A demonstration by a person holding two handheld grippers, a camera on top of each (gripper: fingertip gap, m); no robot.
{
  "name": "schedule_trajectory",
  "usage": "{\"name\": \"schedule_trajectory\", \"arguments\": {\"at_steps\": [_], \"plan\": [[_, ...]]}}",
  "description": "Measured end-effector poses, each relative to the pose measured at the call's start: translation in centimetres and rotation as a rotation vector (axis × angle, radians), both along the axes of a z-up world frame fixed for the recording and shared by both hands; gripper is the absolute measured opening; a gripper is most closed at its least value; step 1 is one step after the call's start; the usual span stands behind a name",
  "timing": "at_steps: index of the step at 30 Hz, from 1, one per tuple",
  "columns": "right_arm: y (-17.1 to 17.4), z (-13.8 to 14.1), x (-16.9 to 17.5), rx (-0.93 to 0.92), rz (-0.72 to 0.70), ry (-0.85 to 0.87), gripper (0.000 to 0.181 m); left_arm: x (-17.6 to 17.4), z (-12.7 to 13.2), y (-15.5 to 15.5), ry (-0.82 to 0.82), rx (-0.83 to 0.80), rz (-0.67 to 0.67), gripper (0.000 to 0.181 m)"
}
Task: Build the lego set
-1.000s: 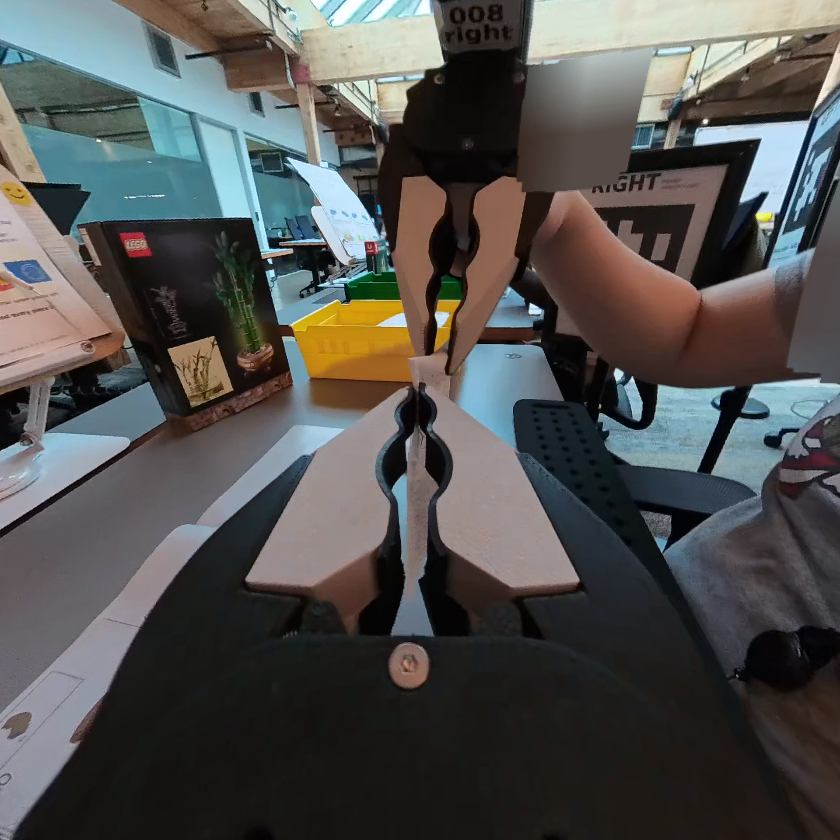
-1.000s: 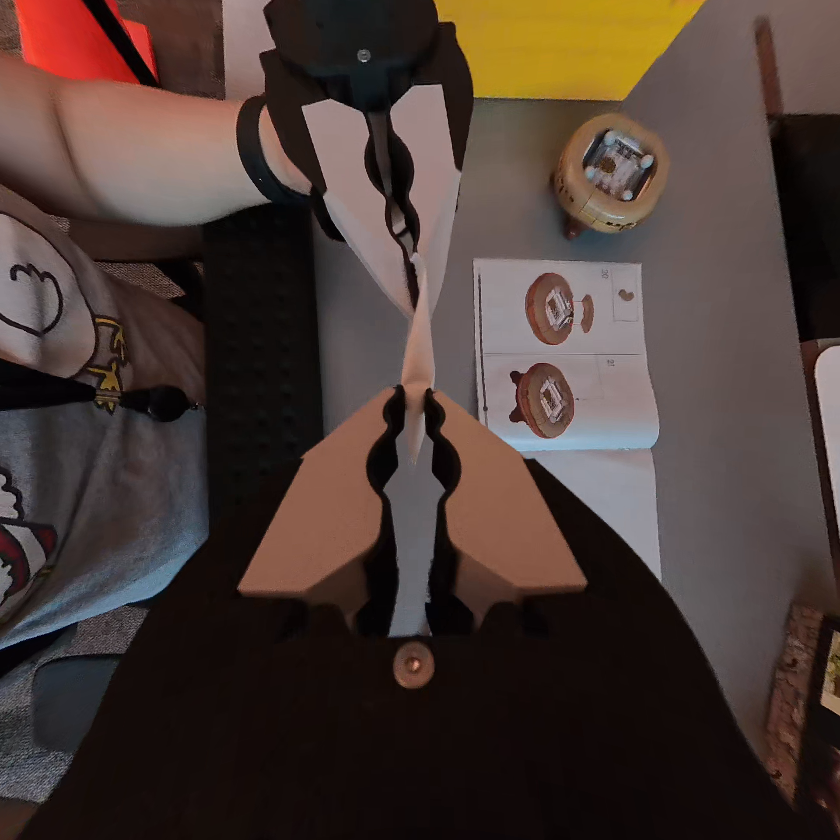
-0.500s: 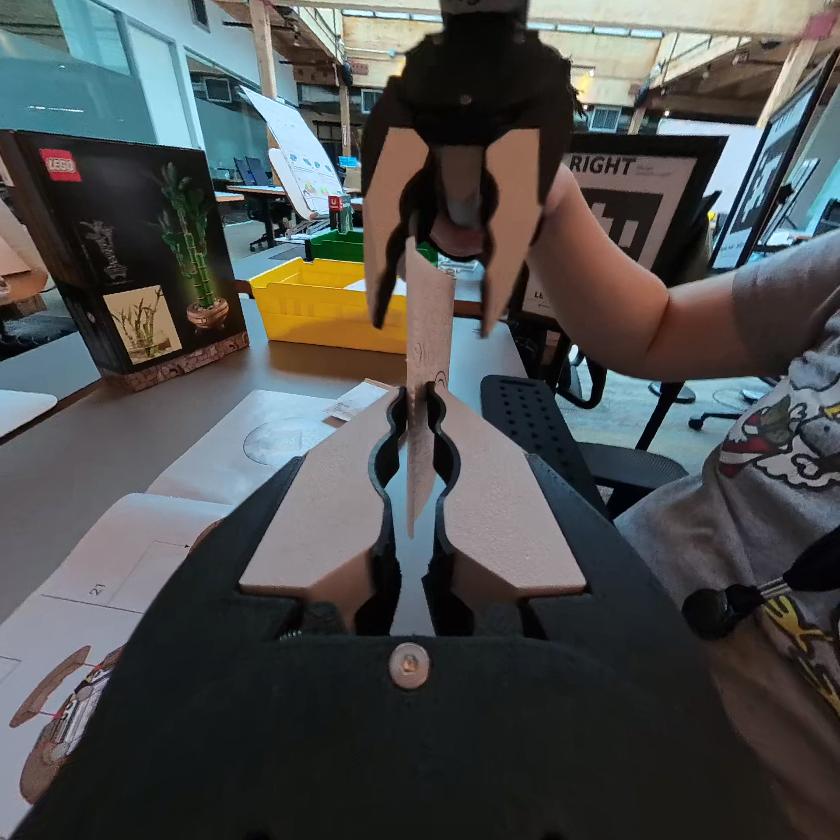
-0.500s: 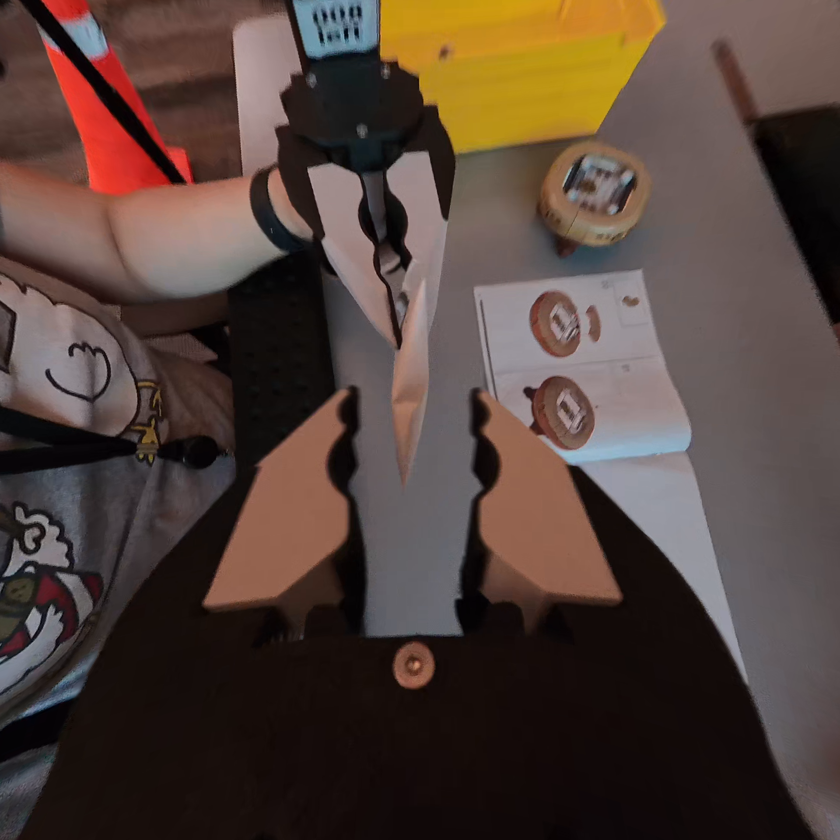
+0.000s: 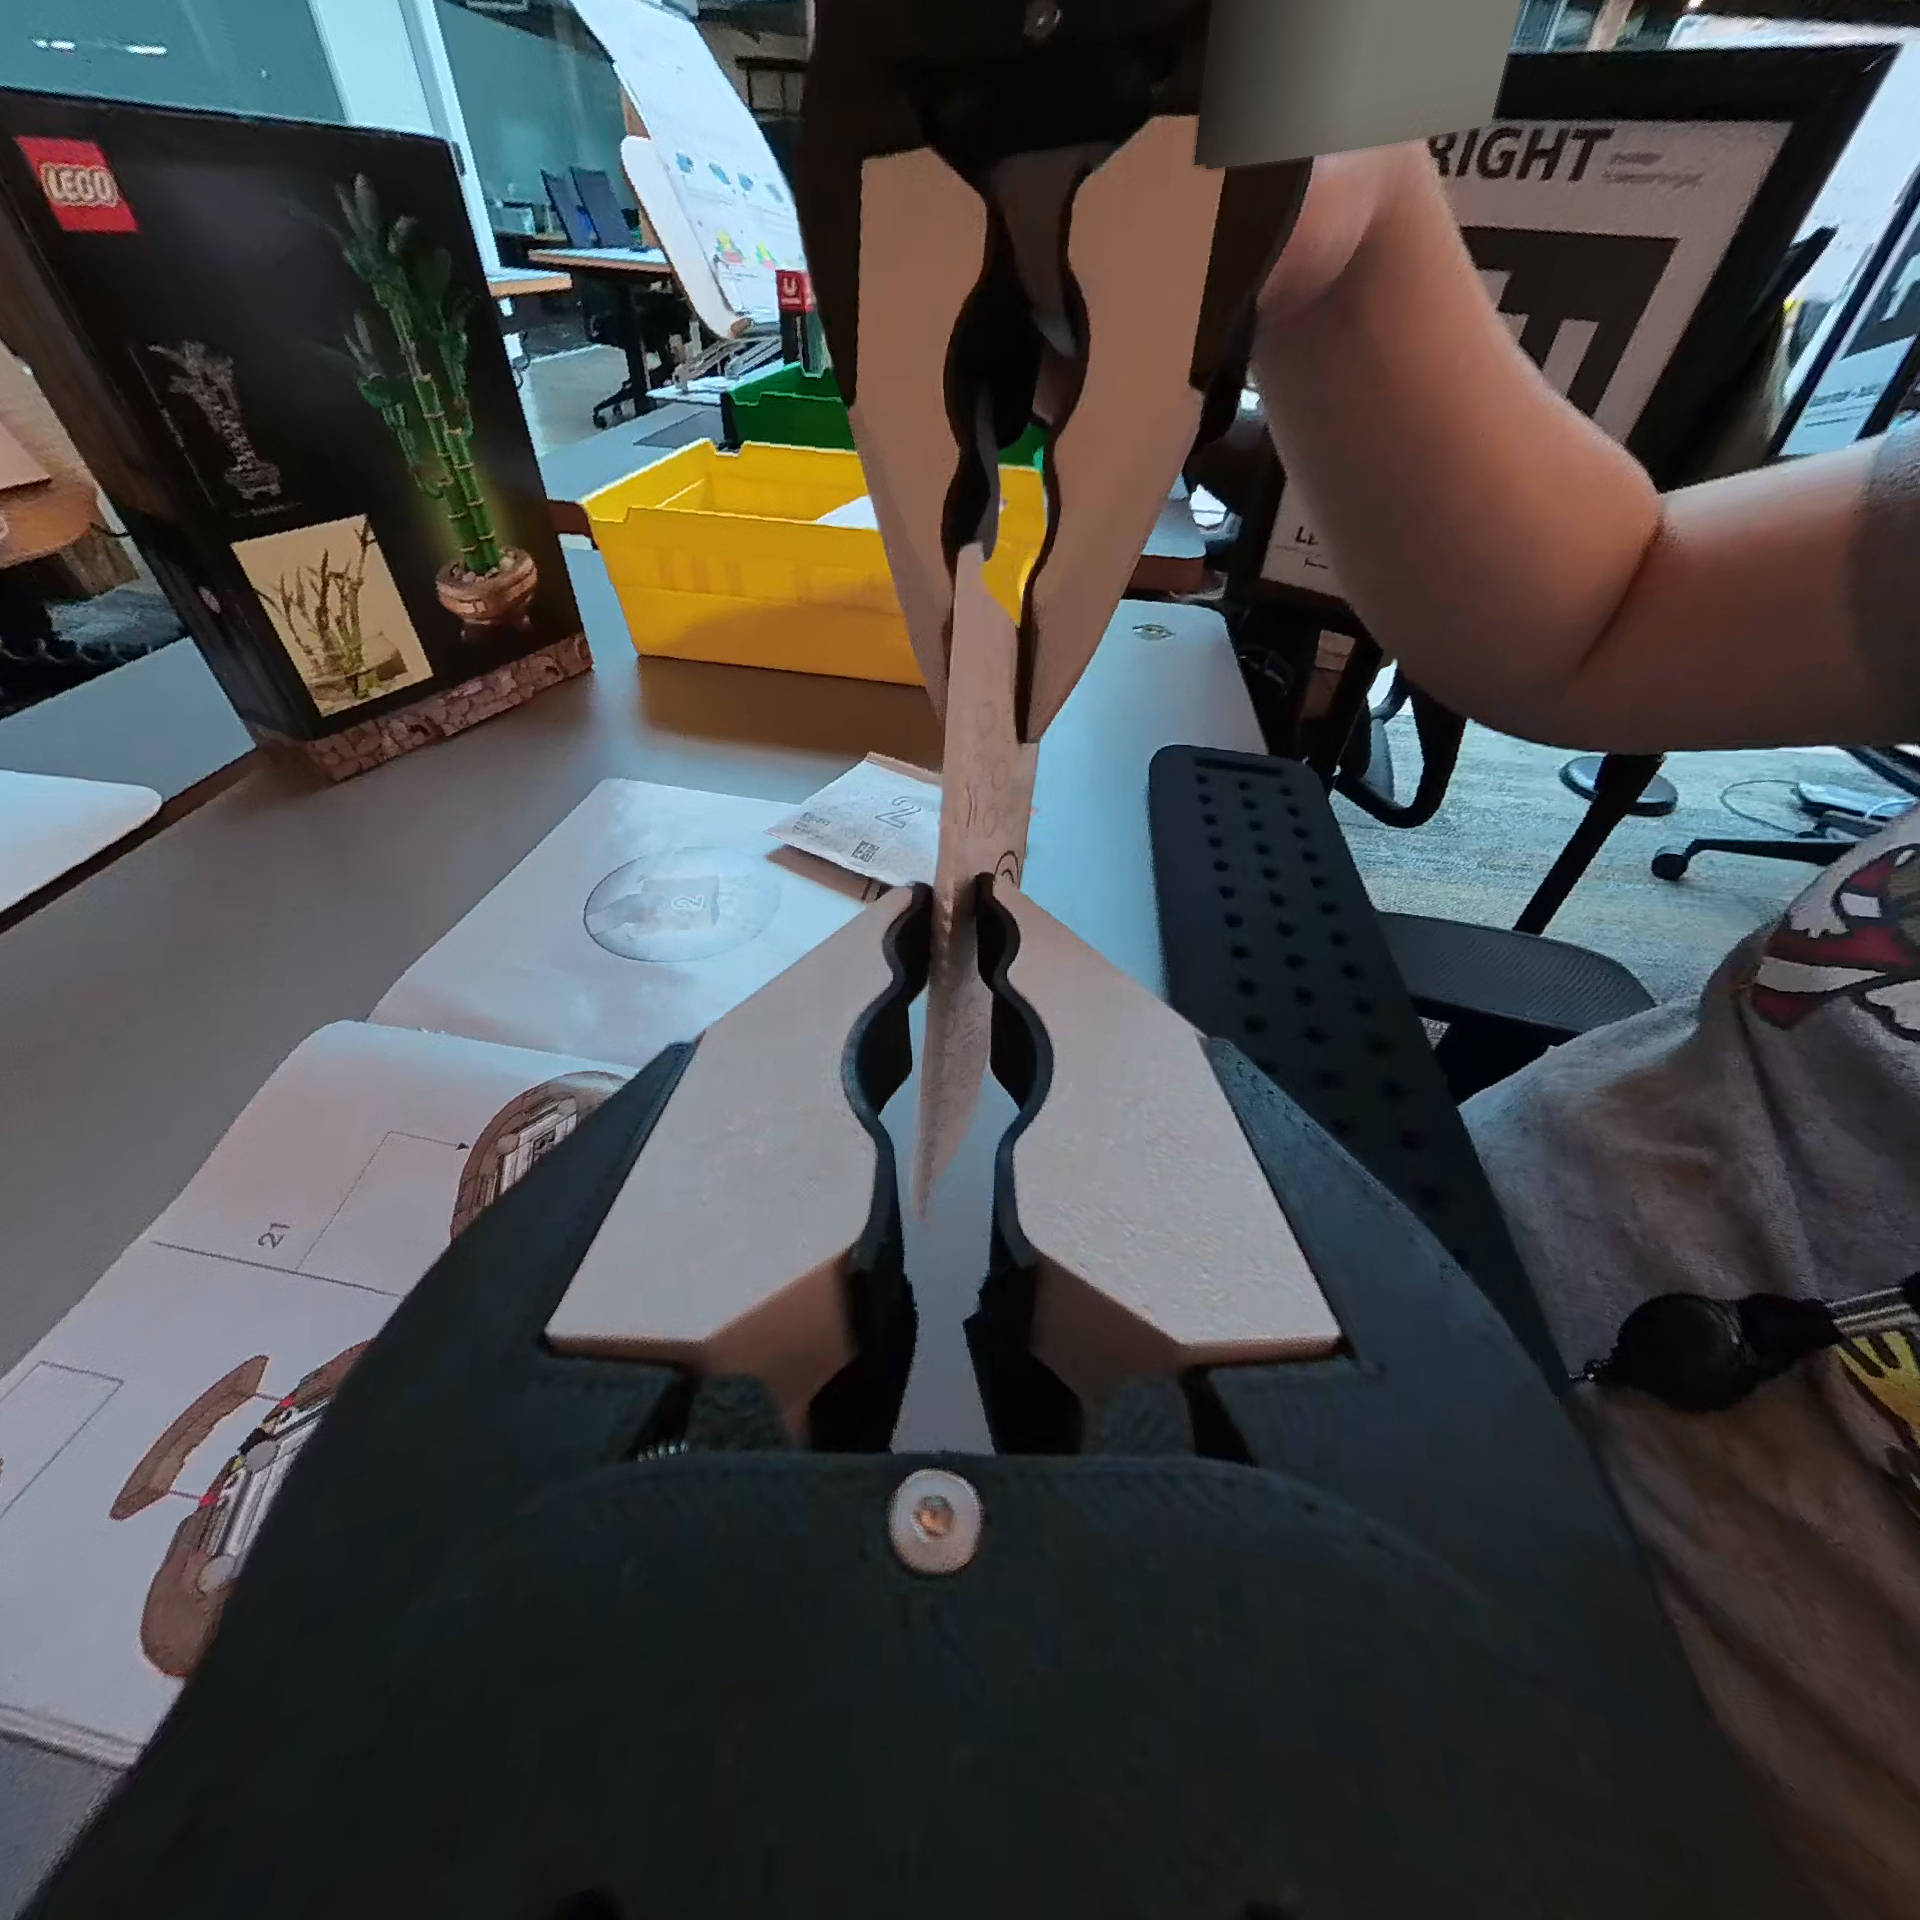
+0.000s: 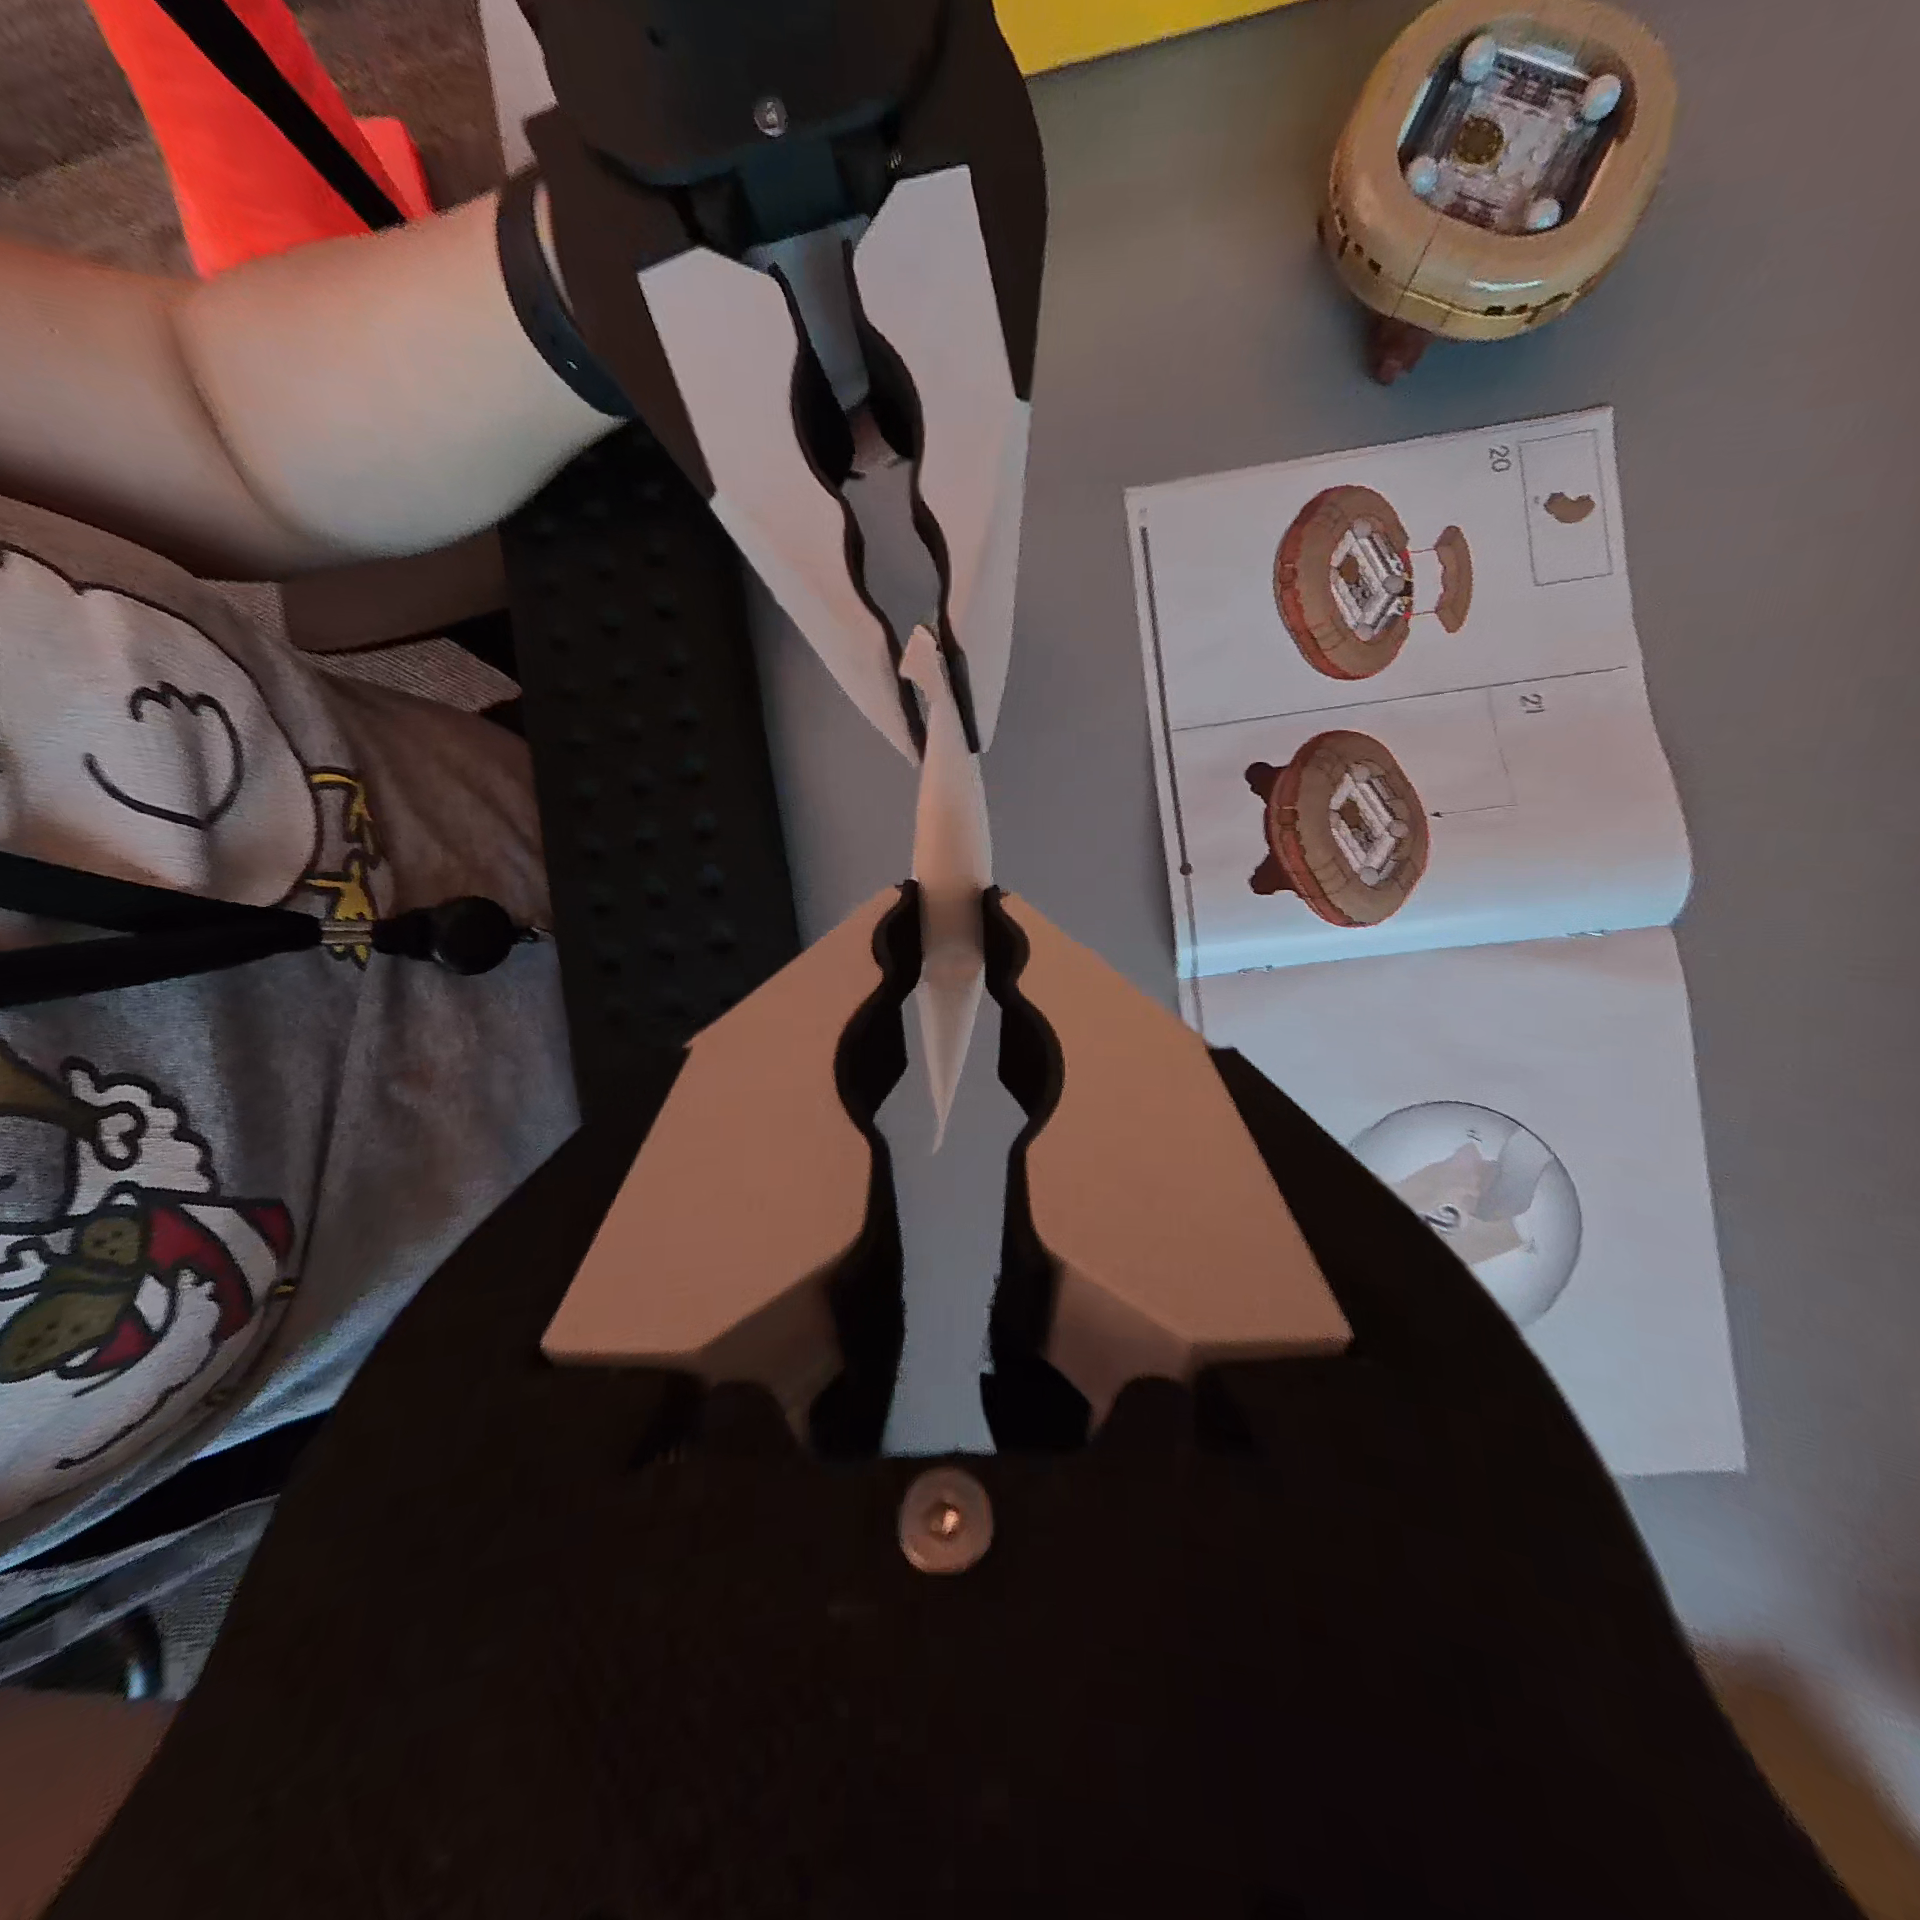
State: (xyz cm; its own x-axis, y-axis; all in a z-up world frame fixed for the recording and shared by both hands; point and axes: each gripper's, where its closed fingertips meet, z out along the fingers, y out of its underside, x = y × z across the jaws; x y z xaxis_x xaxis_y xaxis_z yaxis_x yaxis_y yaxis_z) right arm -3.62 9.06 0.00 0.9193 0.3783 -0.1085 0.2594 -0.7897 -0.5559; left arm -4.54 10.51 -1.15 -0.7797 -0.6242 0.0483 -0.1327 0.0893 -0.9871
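- the left gripper has its jaws closed on a thin paper bag, pinching it right at the tips; the bag's lower corner hangs down into the gap between the two fingers.
- the right gripper has its jaws closed on the same paper bag, also at the tips, so the bag is stretched edge-on between the two grippers, up off the table.
- in the left wrist view the right gripper points down from above, with a person's bare forearm behind it.
- in the right wrist view the left gripper points down toward the camera, held by an arm wearing a dark wristband.
- the open instruction booklet lies flat on the table, just right of the grippers, showing drawings of a round brown pot.
- the partly built lego pot, tan and round with small dark feet, stands on the table beyond the booklet, apart from it.
- a second paper bag lies flat on the table past the booklet.
- a yellow bin sits at the far end of the table, with a green bin behind it.
- the black lego box with a bamboo picture stands upright at the left.
- a black chair armrest runs beside the table edge, next to the person's grey printed shirt.
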Motion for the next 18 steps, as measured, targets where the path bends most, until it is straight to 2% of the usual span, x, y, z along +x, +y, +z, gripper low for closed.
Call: {"name": "schedule_trajectory", "arguments": {"at_steps": [2, 5, 7, 9, 10, 12, 14, 15, 17, 18], "plan": [[-0.1, -0.6, 0.7, -0.027, -0.003, -0.071, 0.012, 0.0, -0.1, 0.1, 0.000, 0.003, 0.006, 0.006], [0.1, -0.8, 0.8, -0.042, 0.010, -0.031, 0.000, 0.1, 0.2, 0.4, 0.011, -0.025, 0.014, 0.006], [0.7, -1.0, 1.6, -0.037, -0.025, 0.027, 0.000, 0.9, 0.2, 1.2, 0.023, -0.051, 0.076, 0.009], [0.4, -1.6, 3.1, -0.064, -0.057, 0.033, 0.000, 1.8, 0.4, 2.9, 0.039, -0.089, 0.164, 0.036], [0.2, -1.4, 3.4, -0.056, -0.062, 0.059, 0.000, 2.1, 1.1, 3.9, 0.022, -0.136, 0.203, 0.040], [-0.4, 0.9, 2.4, -0.001, -0.011, 0.216, 0.000, 1.6, 3.8, 5.8, -0.049, -0.294, 0.227, 0.047], [-1.8, 4.7, 0.8, 0.091, 0.125, 0.421, 0.000, 0.5, 6.4, 7.6, -0.125, -0.452, 0.218, 0.049], [-1.9, 5.0, 2.0, 0.091, 0.096, 0.436, 0.000, 0.1, 7.1, 8.3, -0.147, -0.499, 0.214, 0.049], [-2.2, 1.1, 8.3, -0.086, -0.181, 0.246, 0.000, 0.0, 7.0, 9.0, -0.142, -0.501, 0.227, 0.047], [-2.9, -0.2, 9.9, -0.176, -0.256, 0.196, 0.000, 0.3, 6.6, 9.0, -0.129, -0.479, 0.240, 0.046]]}}
